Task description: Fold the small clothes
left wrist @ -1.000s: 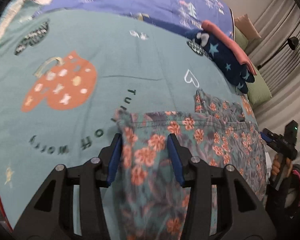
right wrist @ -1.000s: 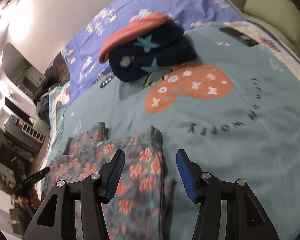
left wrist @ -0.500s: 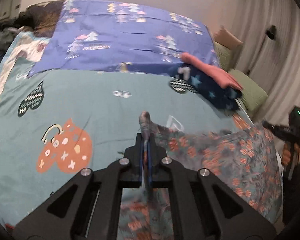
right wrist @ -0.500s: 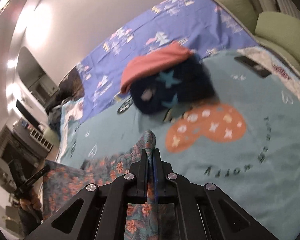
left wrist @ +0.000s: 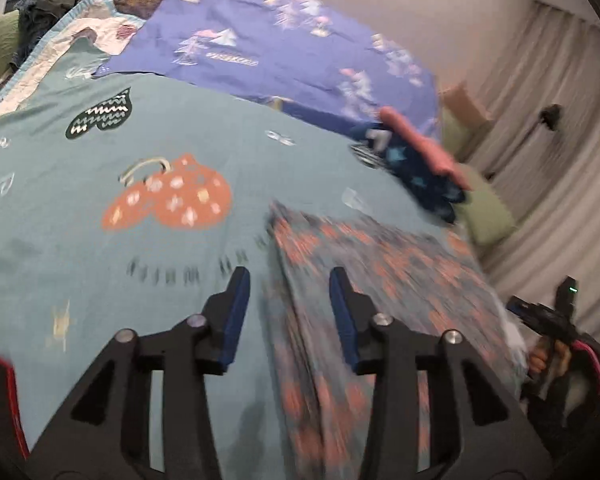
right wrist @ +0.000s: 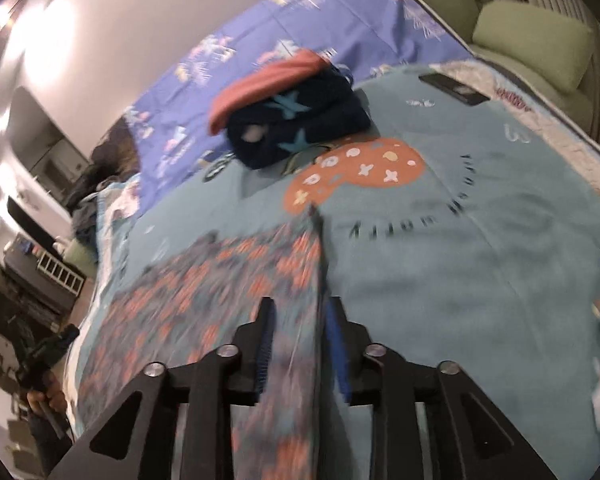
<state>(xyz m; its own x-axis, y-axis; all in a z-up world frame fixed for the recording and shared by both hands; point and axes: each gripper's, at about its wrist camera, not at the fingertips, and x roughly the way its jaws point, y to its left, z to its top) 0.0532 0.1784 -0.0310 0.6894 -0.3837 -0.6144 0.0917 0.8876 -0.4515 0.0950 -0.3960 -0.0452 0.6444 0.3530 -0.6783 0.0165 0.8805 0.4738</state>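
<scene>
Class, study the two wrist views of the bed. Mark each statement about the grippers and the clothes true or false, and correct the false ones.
1. The left gripper has its fingers spread apart. True.
2. The floral garment lies spread on the teal bedspread. True.
3. The right gripper is clamped shut on the fabric. False: a gap shows between its fingers, with the floral garment's edge lying between them.
4. The navy star-patterned garment lies on top of the floral garment. False: it sits apart, farther up the bed.
5. A pink garment rests on the navy one. True.
</scene>
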